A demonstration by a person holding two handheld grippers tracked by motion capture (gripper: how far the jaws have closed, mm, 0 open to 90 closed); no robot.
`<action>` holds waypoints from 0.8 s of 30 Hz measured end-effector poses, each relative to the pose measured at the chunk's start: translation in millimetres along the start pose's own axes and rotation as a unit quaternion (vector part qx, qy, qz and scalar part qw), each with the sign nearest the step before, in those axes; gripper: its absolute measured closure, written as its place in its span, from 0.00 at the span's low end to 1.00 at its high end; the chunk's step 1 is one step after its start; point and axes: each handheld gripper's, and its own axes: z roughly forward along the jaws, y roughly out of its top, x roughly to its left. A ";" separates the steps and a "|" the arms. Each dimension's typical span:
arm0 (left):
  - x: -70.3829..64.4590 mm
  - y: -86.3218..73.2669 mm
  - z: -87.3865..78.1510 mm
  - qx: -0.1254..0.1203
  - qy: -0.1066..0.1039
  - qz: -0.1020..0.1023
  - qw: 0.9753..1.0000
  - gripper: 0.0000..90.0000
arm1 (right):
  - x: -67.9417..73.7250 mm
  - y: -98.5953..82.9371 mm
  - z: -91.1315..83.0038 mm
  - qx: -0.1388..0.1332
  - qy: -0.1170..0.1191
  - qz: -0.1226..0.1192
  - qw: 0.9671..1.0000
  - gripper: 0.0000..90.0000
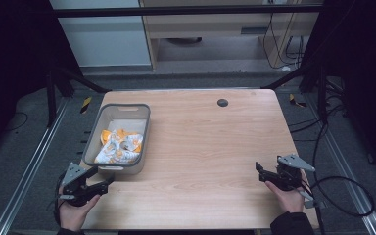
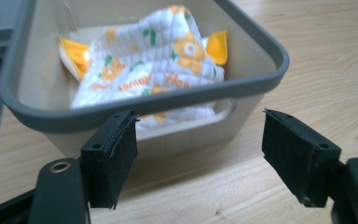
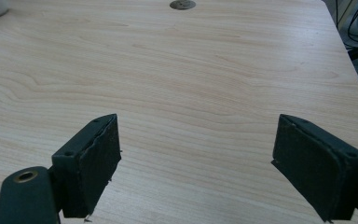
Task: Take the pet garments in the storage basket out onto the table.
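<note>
A grey-rimmed beige bin (image 1: 105, 121) stands on the left side of the wooden table. Inside it lies a crumpled white cloth with orange flowers (image 1: 119, 148). My left gripper (image 1: 103, 183) sits just in front of the bin's near wall, open and holding nothing. In the left gripper view the bin rim (image 2: 256, 79) crosses between the jaws and the cloth (image 2: 154, 60) shows above it. My right gripper (image 1: 260, 172) rests open near the table's front right corner. Its jaws frame bare wood, with nothing between them.
A small dark round grommet (image 1: 222, 102) is set in the table near its far edge, also seen in the right gripper view as a grommet (image 3: 182, 4). Black frame bars and cables surround the table. Bare wood (image 1: 205, 147) stretches between the two grippers.
</note>
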 end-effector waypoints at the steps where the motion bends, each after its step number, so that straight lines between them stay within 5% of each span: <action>1: 0.5 3.0 -2.0 -0.005 -0.003 -0.002 1.000 0.29 | 0.2 0.0 -0.4 0.001 0.002 0.003 1.000 0.16; 15: 13.6 44.4 -11.2 -0.025 0.011 0.002 1.000 0.28 | 6.3 -2.0 -0.8 0.005 0.003 -0.006 1.000 0.17; 24: 22.1 69.7 1.3 -0.036 0.009 0.002 0.999 0.28 | 6.8 -2.8 0.6 0.010 0.004 -0.009 1.000 0.16</action>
